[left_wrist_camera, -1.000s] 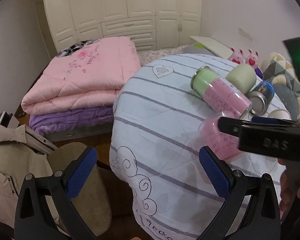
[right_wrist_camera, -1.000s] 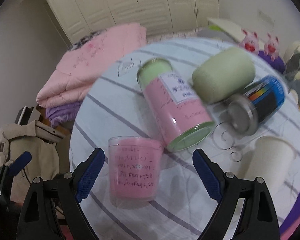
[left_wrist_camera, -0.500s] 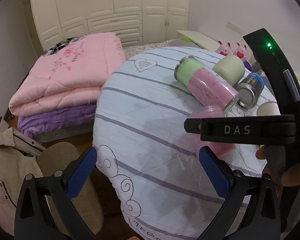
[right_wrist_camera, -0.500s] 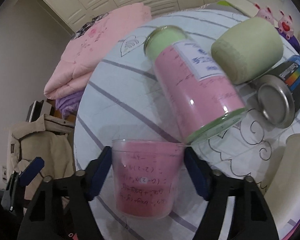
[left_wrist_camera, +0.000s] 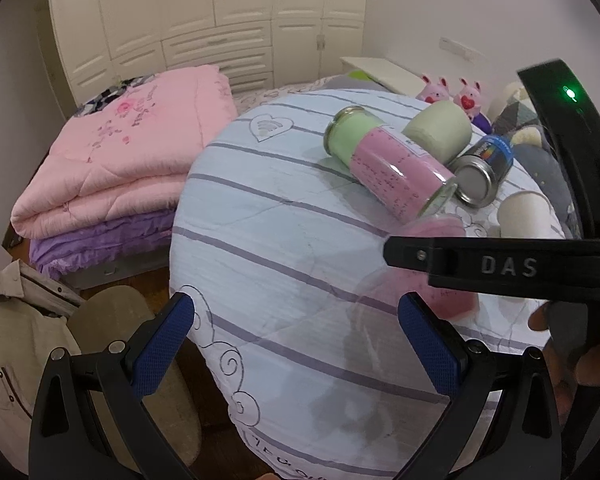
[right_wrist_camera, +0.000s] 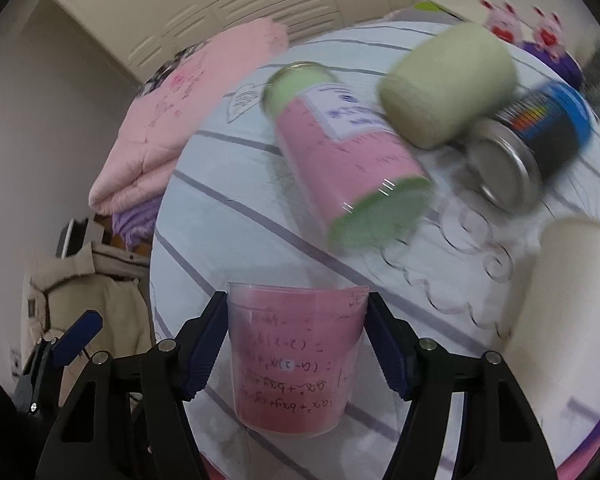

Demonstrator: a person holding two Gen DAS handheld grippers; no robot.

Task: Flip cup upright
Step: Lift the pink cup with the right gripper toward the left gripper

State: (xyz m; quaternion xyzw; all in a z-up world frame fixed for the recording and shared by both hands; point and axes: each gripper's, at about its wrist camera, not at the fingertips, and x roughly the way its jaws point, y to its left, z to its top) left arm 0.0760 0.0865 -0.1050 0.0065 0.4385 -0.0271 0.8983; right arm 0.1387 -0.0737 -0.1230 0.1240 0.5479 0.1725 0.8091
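The pink plastic cup (right_wrist_camera: pixel 293 356) with handwriting on it sits between the blue pads of my right gripper (right_wrist_camera: pixel 295 344), which is shut on it just above the striped tablecloth (right_wrist_camera: pixel 239 216); its print reads upside down. In the left wrist view the cup (left_wrist_camera: pixel 432 280) shows partly behind the right gripper's black body (left_wrist_camera: pixel 500 266). My left gripper (left_wrist_camera: pixel 295 344) is open and empty, over the table's near edge, left of the cup.
A tall pink-and-green jar (right_wrist_camera: pixel 344 160), a pale green cup (right_wrist_camera: pixel 448 84), a blue can (right_wrist_camera: pixel 532 140) and a white paper cup (right_wrist_camera: pixel 572 304) lie on their sides on the round table. Folded pink quilts (left_wrist_camera: pixel 119 164) and a beige coat (left_wrist_camera: pixel 15 328) are on the left.
My right gripper has closed on the pink cup and moved in with it. The left gripper has drifted a little but stays open.
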